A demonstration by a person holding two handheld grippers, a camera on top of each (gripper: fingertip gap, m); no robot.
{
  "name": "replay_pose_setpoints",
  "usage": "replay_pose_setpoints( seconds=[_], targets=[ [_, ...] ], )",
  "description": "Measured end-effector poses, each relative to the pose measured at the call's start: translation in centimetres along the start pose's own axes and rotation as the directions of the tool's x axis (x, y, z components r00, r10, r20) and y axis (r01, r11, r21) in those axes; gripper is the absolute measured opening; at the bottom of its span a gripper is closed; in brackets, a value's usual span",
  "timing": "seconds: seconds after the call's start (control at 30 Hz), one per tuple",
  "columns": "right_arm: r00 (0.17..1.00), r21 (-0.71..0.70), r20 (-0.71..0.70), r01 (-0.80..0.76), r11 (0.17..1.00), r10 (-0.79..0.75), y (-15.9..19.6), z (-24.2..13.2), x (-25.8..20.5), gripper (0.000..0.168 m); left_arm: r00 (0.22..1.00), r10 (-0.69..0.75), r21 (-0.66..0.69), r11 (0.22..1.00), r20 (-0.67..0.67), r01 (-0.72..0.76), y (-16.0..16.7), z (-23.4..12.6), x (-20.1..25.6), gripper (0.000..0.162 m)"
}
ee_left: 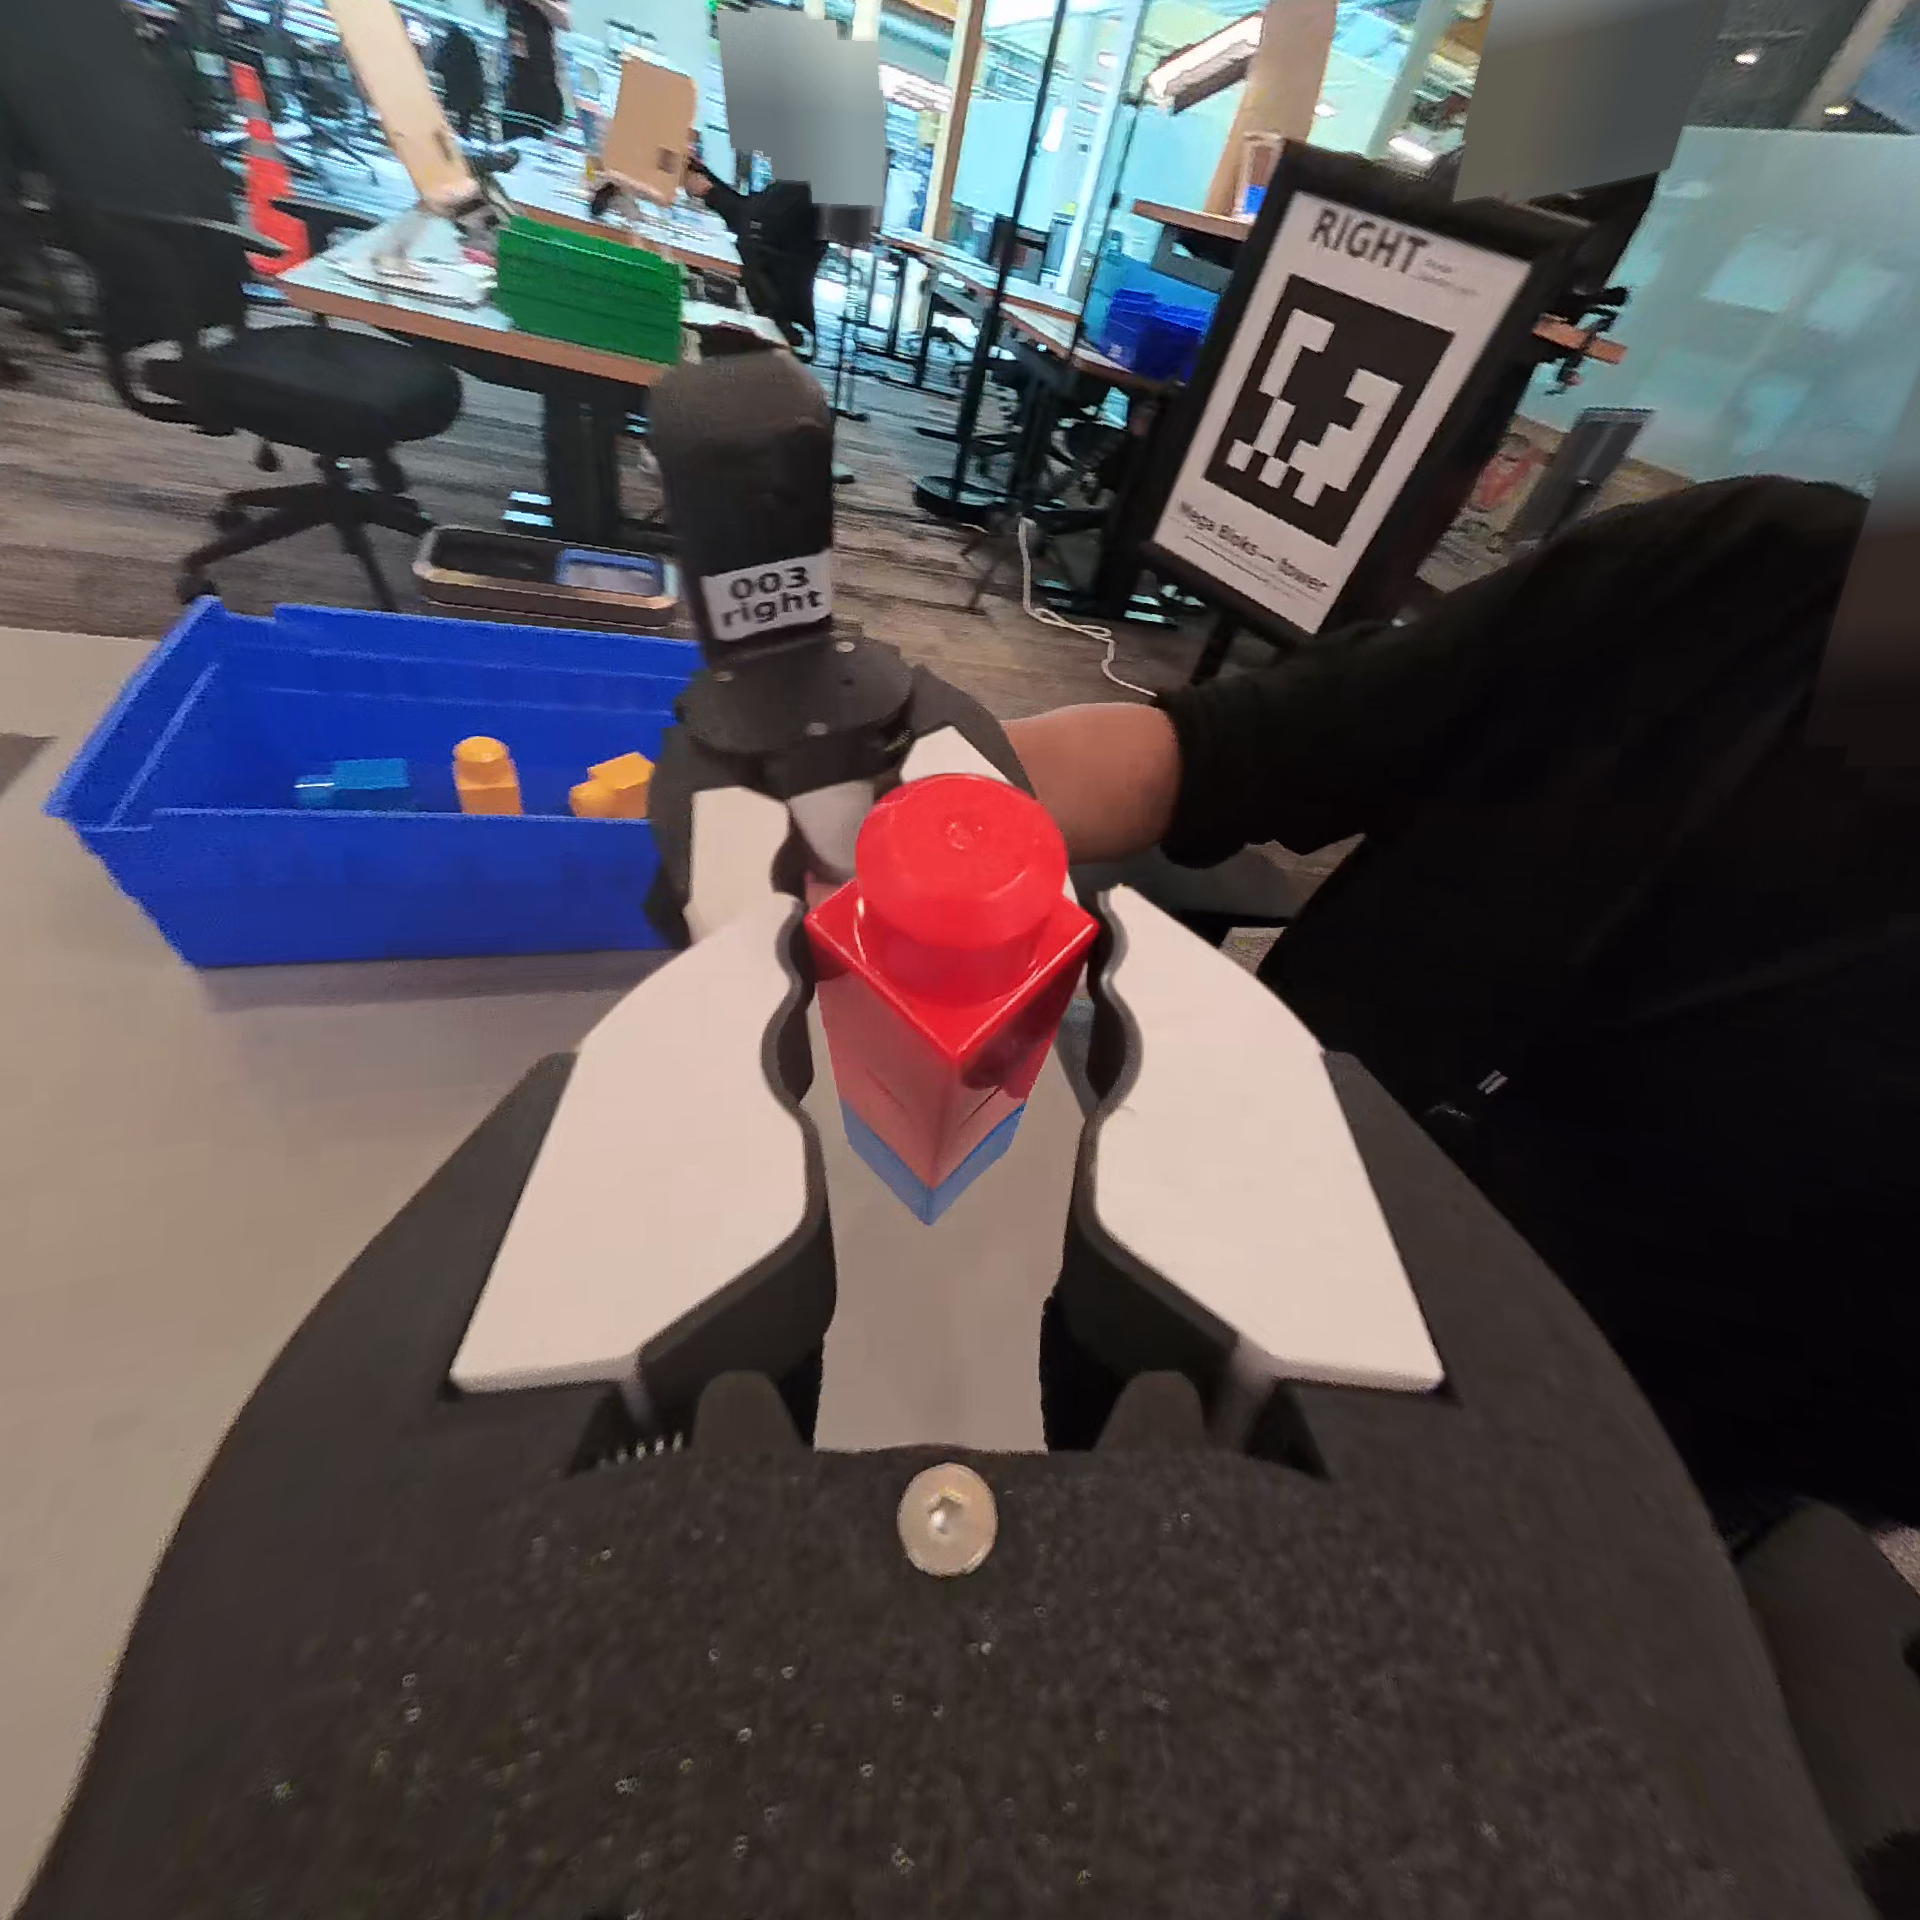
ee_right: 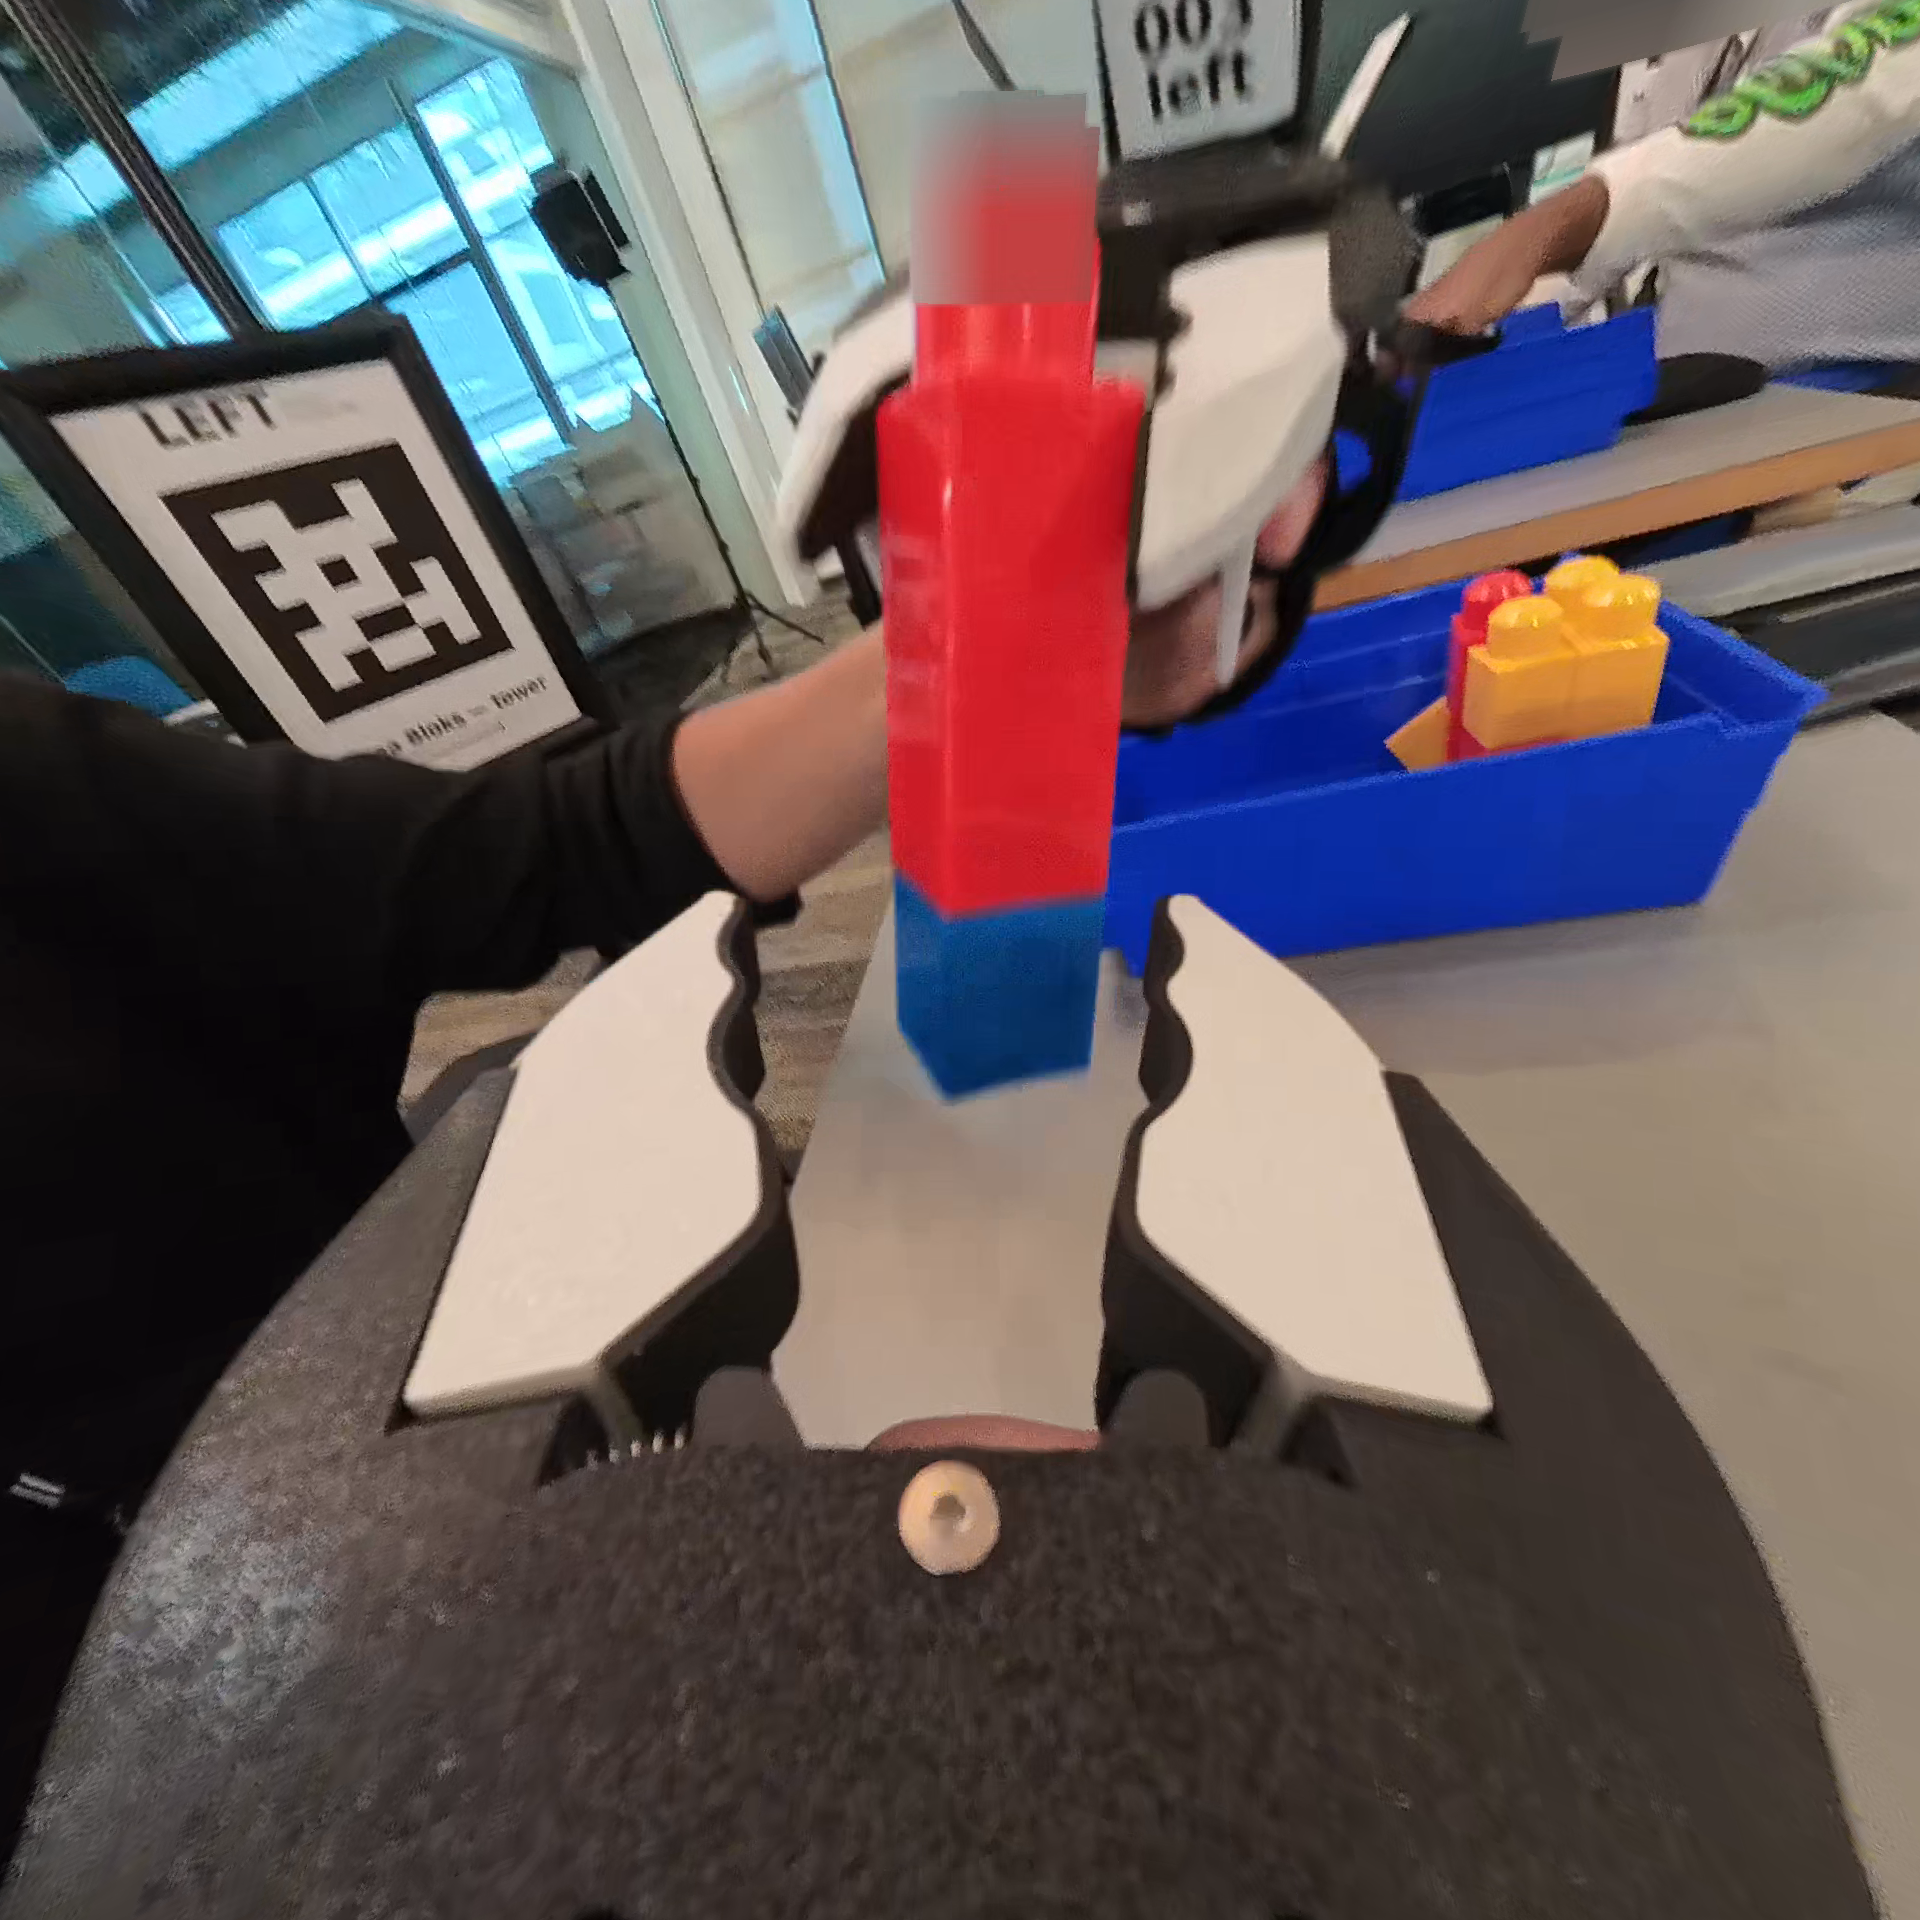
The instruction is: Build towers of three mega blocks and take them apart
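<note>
Your left gripper [ee_left: 951, 940] has its jaws spread, one white finger [ee_left: 665, 1132] on each side of the top red block [ee_left: 951, 966] of the tower [ee_right: 992, 707], seemingly without pressing it, though the contact is hard to judge. Your right gripper [ee_right: 951, 935] is likewise released, its tips flanking the blue bottom block [ee_right: 992, 987], which stands upright on the grey table [ee_right: 1558, 1195]. Beyond the tower sits a blue bin [ee_right: 1455, 831] holding yellow blocks [ee_right: 1558, 655] and a red one, and farther back stands a framed marker sign [ee_right: 312, 551].
</note>
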State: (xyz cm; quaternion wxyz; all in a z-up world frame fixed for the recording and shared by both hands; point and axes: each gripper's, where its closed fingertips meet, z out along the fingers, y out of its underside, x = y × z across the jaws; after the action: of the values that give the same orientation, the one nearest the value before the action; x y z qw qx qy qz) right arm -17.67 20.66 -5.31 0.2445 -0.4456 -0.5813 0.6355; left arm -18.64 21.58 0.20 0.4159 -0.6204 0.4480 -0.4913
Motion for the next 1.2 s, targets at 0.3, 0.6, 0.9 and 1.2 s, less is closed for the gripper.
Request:
replay_pose_setpoints(
  seconds=[0.3, 0.6, 0.9, 1.2],
  targets=[
    [0.995, 0.04, 0.076, -0.061, 0.997, 0.058, 0.0, -0.5, 0.6, 0.038, 0.996, 0.025, -0.039, 0.999, -0.086, -0.028, 1.2, 4.0, -1.0, 0.05],
    [0.998, -0.006, -0.039, -0.059, 0.998, 0.058, 3.0, -2.4, 2.2, 0.037, 0.999, 0.041, 0.081, 0.996, 0.036, -0.043, -3.0, 1.0, -2.6, 0.05],
    [0.981, 0.113, -0.179, -0.054, 0.992, 0.074, 3.0, -7.5, 3.8, 0.037, 0.527, -0.168, 0.07, 0.977, 0.833, 0.201, 8.0, -2.0, -15.5, 0.05],
    [0.972, 0.131, -0.206, -0.086, 0.988, 0.113, 4.3, -9.1, 4.5, 0.037, 0.466, -0.094, -0.11, 0.914, 0.88, 0.391, 20.9, 0.6, -20.0, 0.051]
  ],
)
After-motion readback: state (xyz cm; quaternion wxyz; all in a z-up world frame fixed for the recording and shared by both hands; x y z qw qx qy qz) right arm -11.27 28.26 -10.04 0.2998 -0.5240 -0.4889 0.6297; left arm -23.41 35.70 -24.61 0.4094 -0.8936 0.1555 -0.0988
